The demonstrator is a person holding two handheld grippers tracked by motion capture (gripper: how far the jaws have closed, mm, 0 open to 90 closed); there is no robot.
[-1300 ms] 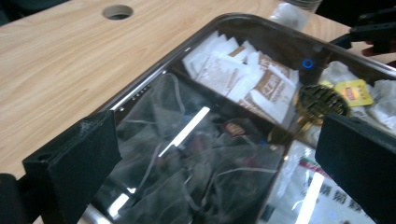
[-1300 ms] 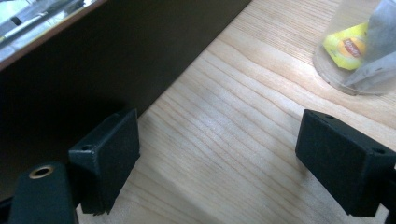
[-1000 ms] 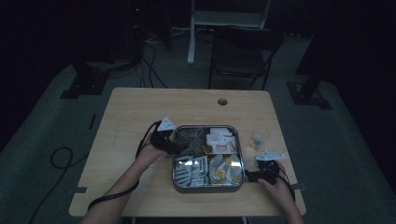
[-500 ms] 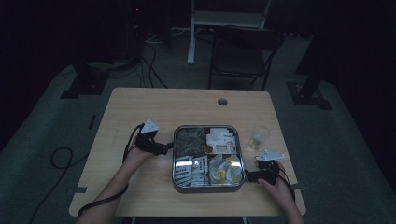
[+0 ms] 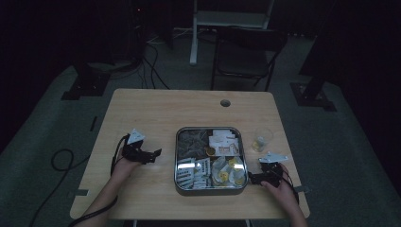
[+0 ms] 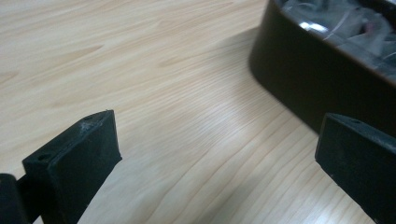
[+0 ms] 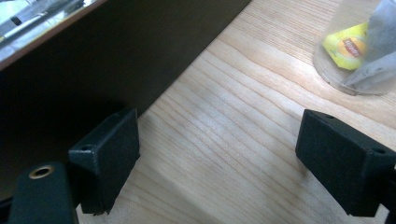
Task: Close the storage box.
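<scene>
Two grippers rest low on the table (image 5: 156,109), jaws apart and empty: the right gripper (image 5: 252,178) beside one metal tray (image 5: 178,156), the left gripper (image 5: 156,153) just left of it. Farther off, one plastic cup (image 5: 261,138) holds one tea bag (image 7: 348,44).

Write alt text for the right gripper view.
The right gripper has its two black jaws open over bare wooden table, holding nothing. The dark wall of a metal tray stands at left, and a clear plastic cup with a yellow-tagged tea bag at upper right.
</scene>
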